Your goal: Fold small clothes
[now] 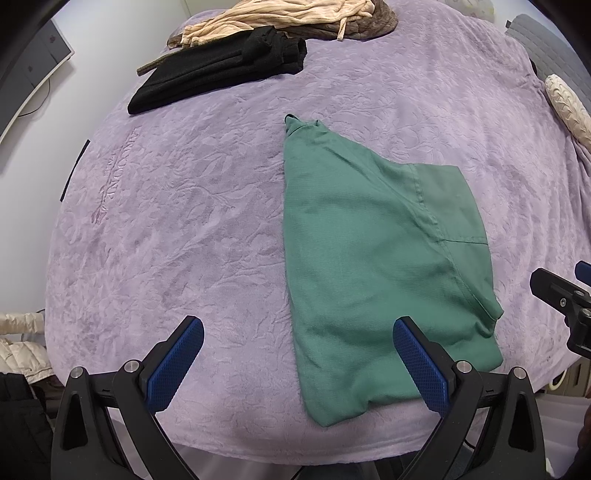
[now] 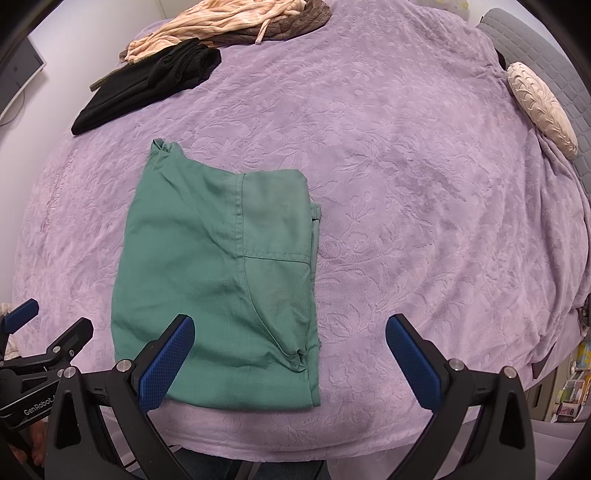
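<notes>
A green garment (image 1: 369,258) lies folded lengthwise on the purple bedspread (image 1: 184,221), its narrow end pointing away. It also shows in the right wrist view (image 2: 207,258). My left gripper (image 1: 295,354) is open and empty above the near edge, its right finger over the garment's near end. My right gripper (image 2: 290,354) is open and empty, its left finger over the garment's near right part. The right gripper shows at the right edge of the left wrist view (image 1: 565,295); the left gripper shows at the left edge of the right wrist view (image 2: 33,347).
A folded black garment (image 1: 221,70) and a beige and brown pile (image 1: 288,18) lie at the far side of the bed. A cream pillow (image 2: 539,107) rests at the far right. A monitor (image 1: 33,70) stands to the left.
</notes>
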The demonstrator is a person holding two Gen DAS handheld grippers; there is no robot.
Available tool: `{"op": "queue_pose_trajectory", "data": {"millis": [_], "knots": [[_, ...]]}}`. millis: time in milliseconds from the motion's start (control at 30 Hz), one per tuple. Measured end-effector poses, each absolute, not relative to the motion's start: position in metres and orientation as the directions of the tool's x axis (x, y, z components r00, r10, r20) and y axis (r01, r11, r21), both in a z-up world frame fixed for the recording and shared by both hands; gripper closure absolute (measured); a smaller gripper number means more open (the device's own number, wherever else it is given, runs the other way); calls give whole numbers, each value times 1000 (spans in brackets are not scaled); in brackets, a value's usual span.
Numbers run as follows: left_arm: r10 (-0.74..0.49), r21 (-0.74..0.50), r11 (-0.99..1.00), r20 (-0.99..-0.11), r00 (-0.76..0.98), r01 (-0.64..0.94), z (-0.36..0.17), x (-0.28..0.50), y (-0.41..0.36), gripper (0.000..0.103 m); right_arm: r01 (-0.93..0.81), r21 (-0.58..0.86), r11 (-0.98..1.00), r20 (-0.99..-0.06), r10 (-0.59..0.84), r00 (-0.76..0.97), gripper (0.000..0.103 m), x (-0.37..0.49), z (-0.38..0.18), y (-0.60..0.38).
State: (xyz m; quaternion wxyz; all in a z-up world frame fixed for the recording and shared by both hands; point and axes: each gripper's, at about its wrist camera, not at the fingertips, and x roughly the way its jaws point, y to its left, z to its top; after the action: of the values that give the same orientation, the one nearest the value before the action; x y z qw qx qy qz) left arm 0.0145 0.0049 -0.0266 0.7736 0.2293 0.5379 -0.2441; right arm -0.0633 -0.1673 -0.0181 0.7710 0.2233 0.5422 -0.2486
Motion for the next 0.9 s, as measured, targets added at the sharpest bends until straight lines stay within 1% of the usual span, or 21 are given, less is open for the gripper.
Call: {"op": "queue_pose_trajectory", "data": {"millis": [900], "knots": [[-134,99,769,-941,311,631,-27,17,6,1,626,78,776,-948,-137,288,0,-63,-19,-167]]}}
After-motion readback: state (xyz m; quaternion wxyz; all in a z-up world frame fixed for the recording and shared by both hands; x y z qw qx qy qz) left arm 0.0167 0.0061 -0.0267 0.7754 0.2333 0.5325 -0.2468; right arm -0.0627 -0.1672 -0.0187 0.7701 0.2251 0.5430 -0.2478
